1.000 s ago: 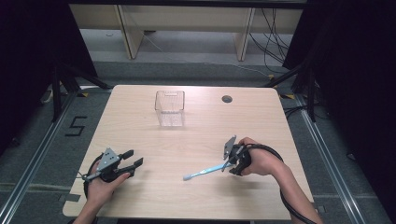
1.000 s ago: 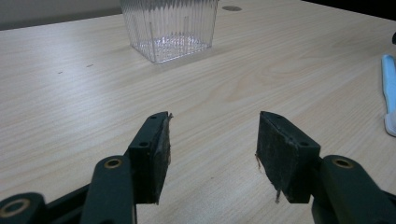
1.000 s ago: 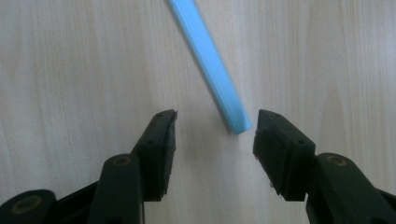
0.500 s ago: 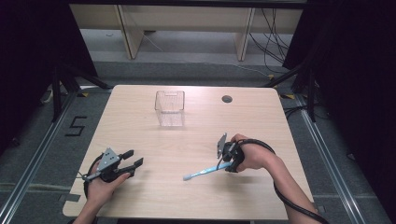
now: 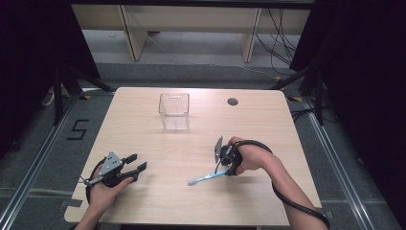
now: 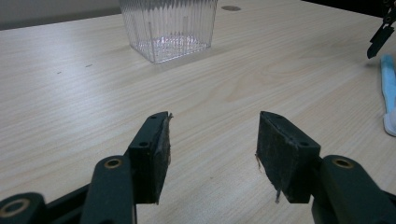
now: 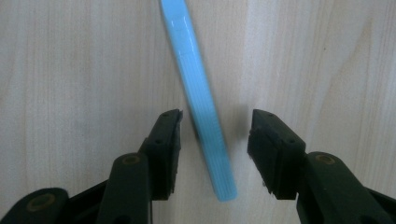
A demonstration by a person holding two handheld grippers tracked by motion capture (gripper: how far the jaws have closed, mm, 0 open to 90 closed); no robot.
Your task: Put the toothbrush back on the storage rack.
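Note:
A light-blue toothbrush lies flat on the wooden table, right of centre near the front. My right gripper points down over its handle end. In the right gripper view the handle runs between the jaws of the right gripper. The jaws have just been closing, and a gap still shows on each side of the handle. My left gripper rests at the front left, open with nothing between its jaws. In the left gripper view the left gripper faces bare table, and the toothbrush lies at the right edge.
A clear ribbed plastic container stands upright at the back middle of the table, seen ahead in the left gripper view. A round cable hole sits at the back right. Dark stands and cables surround the table.
My right gripper has shifted left along the table to stand over the toothbrush handle. The toothbrush and the left gripper have kept their places.

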